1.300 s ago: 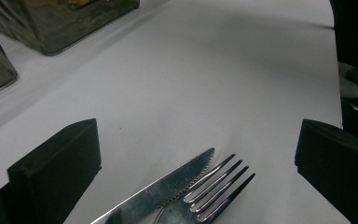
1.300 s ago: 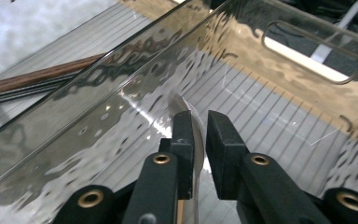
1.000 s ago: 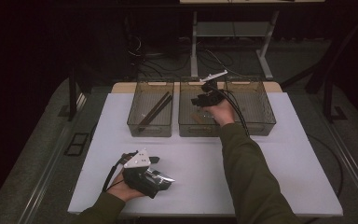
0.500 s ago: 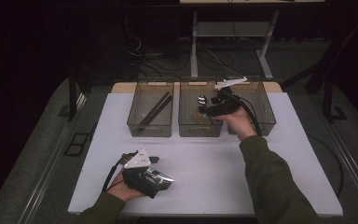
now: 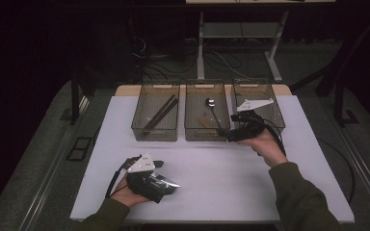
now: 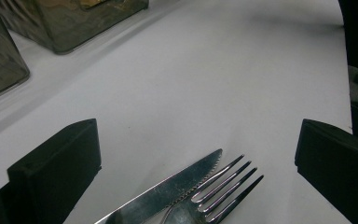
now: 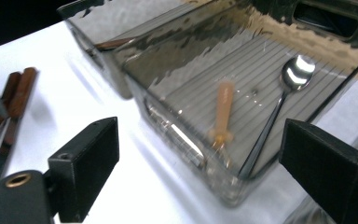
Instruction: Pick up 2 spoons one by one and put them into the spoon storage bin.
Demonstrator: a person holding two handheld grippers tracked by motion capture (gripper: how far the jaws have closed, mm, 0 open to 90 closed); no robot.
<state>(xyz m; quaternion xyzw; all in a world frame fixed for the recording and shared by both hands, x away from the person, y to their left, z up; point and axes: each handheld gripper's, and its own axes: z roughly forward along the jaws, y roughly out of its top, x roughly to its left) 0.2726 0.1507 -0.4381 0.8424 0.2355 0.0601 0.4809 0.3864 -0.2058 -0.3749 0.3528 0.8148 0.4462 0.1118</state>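
Near, lower centre of the left gripper view: a knife (image 6: pixel 168 189) and a fork (image 6: pixel 223 189) are seen side by side on the white table (image 6: pixel 205 74), between the wide-apart jaws of the left gripper (image 5: pixel 166 185), untouched by either pad. Risk judged: were the jaws closed here, both pieces could be caught at once, or one skewed off the other. Their handles are cut off by the bottom edge.

Middle, right of centre in the high view: the right gripper (image 5: pixel 231 134) is held by the near wall of the middle bin (image 5: pixel 207 134); its jaws have just been opening and stand apart, nothing between them. Risk judged: the bin wall could be nudged by a jaw.

Farther, centre right of the right gripper view: a metal spoon (image 7: pixel 279 112) and a wooden-handled utensil (image 7: pixel 223 112) are lying inside that bin; the utensil's working end is blurred.

Far, upper left of the high view: brown sticks (image 5: pixel 160 114) are lying in the left bin (image 5: pixel 154 134); their kind cannot be made out.
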